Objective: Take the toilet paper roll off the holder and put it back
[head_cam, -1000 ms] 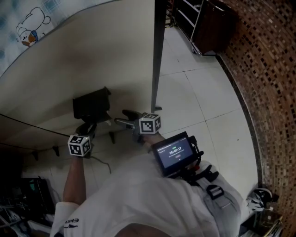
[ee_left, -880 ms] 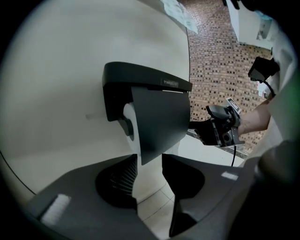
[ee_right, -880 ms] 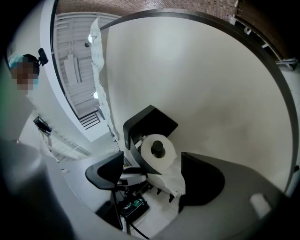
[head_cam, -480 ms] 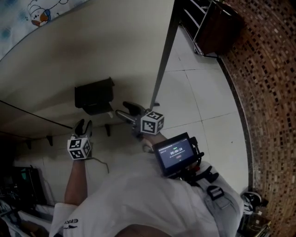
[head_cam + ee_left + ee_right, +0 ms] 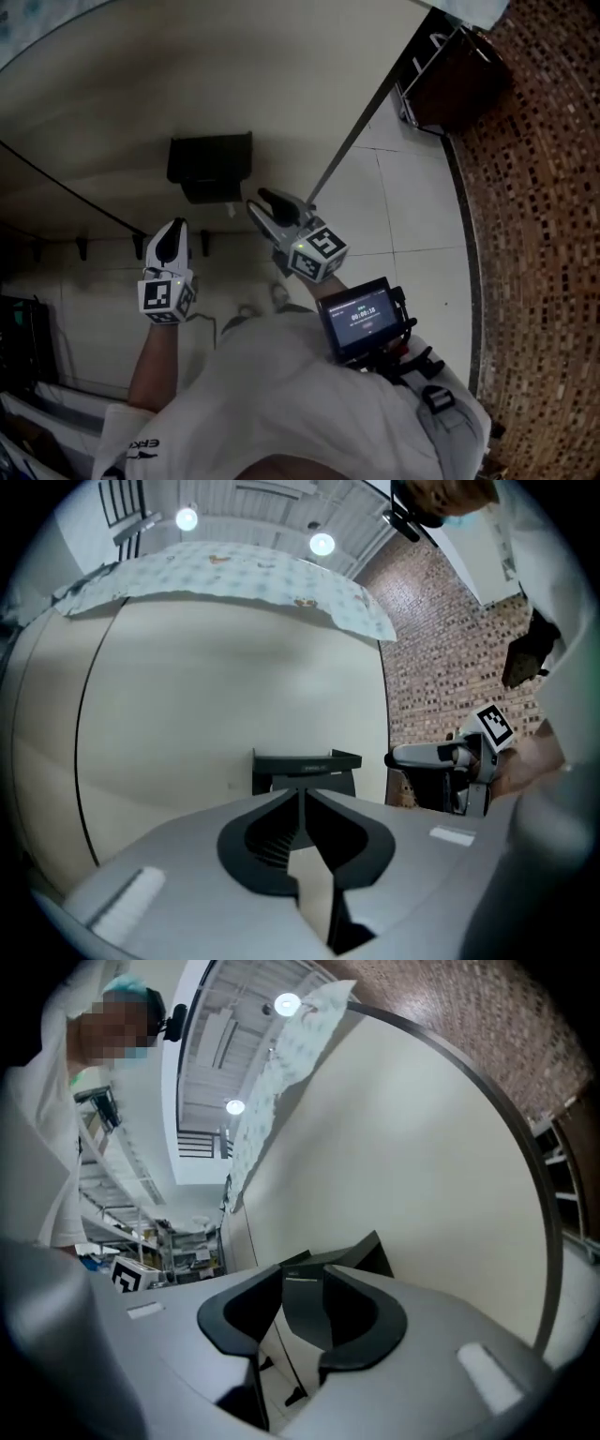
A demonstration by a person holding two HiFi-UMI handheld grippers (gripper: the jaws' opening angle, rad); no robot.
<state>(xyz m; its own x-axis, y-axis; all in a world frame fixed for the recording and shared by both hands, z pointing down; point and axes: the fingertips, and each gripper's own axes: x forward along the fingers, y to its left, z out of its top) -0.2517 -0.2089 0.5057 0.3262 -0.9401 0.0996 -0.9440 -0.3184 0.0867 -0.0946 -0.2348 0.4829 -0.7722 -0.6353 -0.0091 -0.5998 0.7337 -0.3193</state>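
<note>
Nearest the camera, the person's white shirt [image 5: 281, 394] fills the bottom of the head view and hides the floor below it, and a small lit screen [image 5: 361, 319] sits on the chest, its print too small to read. The left gripper [image 5: 173, 232] is closing: its 2 grey jaws have come together at the tips with nothing between them. The right gripper [image 5: 266, 199] is also closing, but its dark-lined jaws stand a little apart and clasp nothing. The right gripper view only shows the holder through that gap. Both grippers are held just short of the black toilet paper holder [image 5: 209, 159], a boxy plastic unit with a flat lid, fixed to the smooth cream wall [image 5: 281, 84] and clear of either jaw. The toilet paper roll itself cannot be made out in any view. Only the holder's dark lid and body show. There is open wall on both sides of the holder. A thin black cable [image 5: 66, 187] curves to its left, and a slim metal bar [image 5: 361, 127] slants to its right. Beyond lie pale glossy floor tiles [image 5: 412, 216] and a dark rack [image 5: 459, 75] cut off at the top edge. A speckled mosaic wall [image 5: 544, 234] runs out of frame.
</note>
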